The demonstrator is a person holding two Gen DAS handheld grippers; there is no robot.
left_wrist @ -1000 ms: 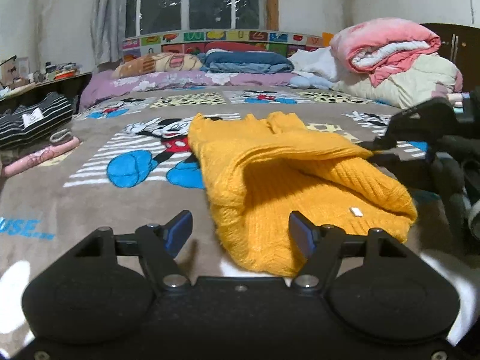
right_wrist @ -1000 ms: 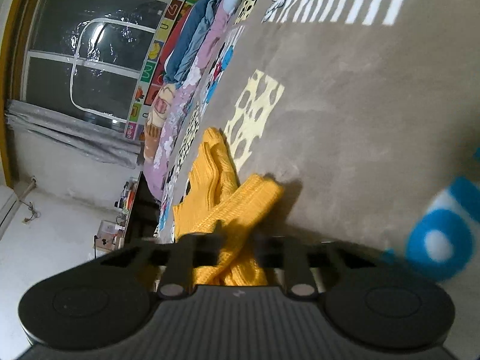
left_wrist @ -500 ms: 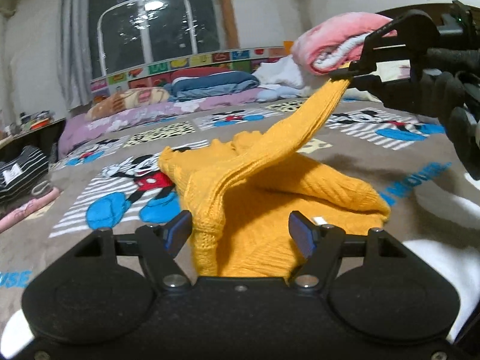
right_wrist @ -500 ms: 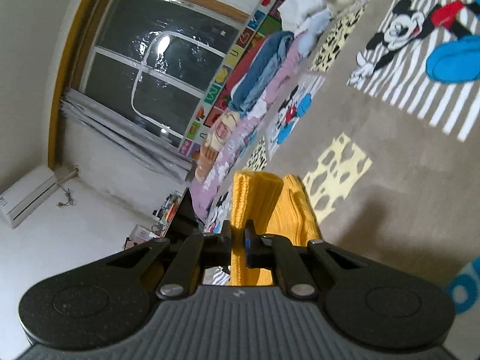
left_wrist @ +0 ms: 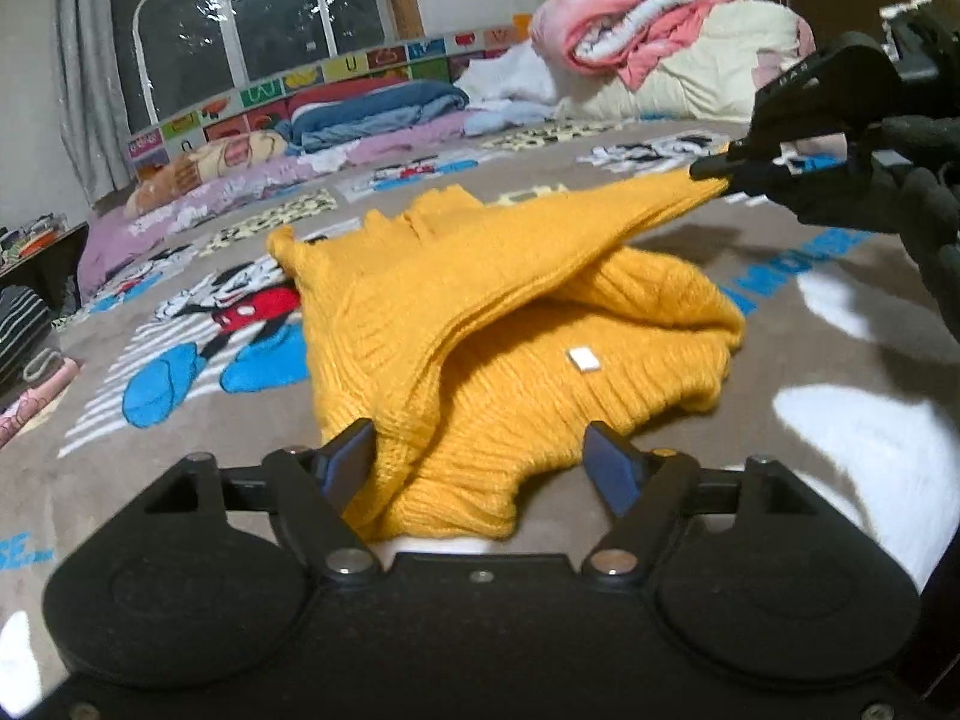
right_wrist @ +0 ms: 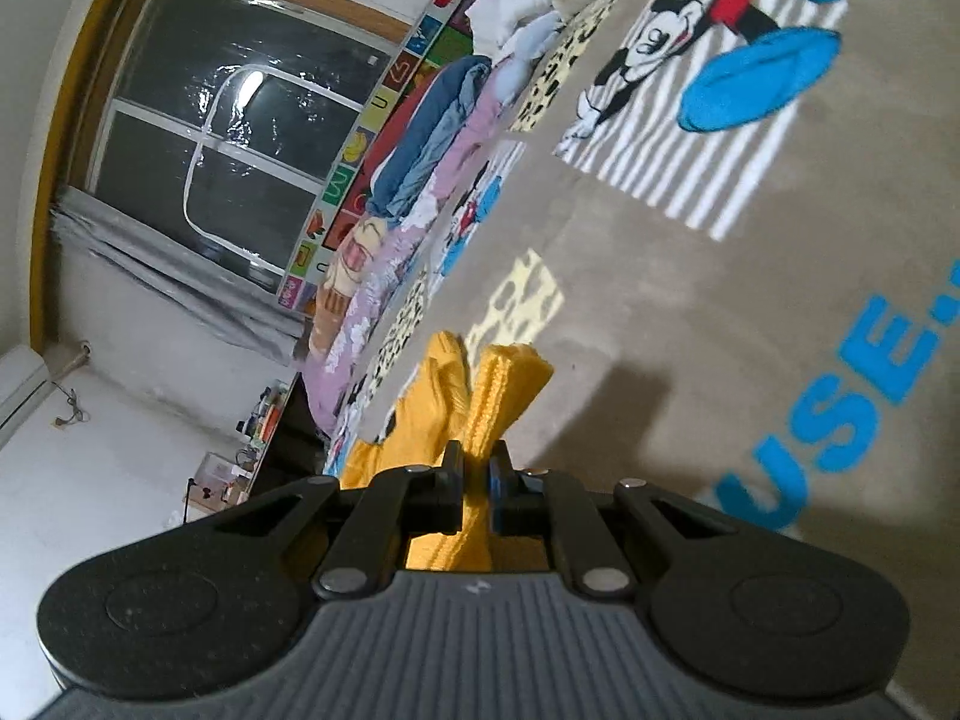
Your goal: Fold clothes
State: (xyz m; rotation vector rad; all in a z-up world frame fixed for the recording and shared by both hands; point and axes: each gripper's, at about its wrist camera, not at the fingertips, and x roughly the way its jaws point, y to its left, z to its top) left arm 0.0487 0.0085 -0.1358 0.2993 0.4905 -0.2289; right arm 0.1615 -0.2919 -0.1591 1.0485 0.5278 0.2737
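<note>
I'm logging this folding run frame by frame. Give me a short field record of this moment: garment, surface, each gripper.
garment: yellow ribbed knit sweater, bunched, one sleeve pulled out to the right
surface: grey cartoon-print blanket
right gripper: shut on the sleeve end
left gripper: jaws opening, sweater's near edge between them, no grip seen
background: pink and cream bedding pile

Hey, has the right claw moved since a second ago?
Yes. In the left view, the right claw, shut on the sweater sleeve, has risen from bed level toward the pink blanket.
</note>
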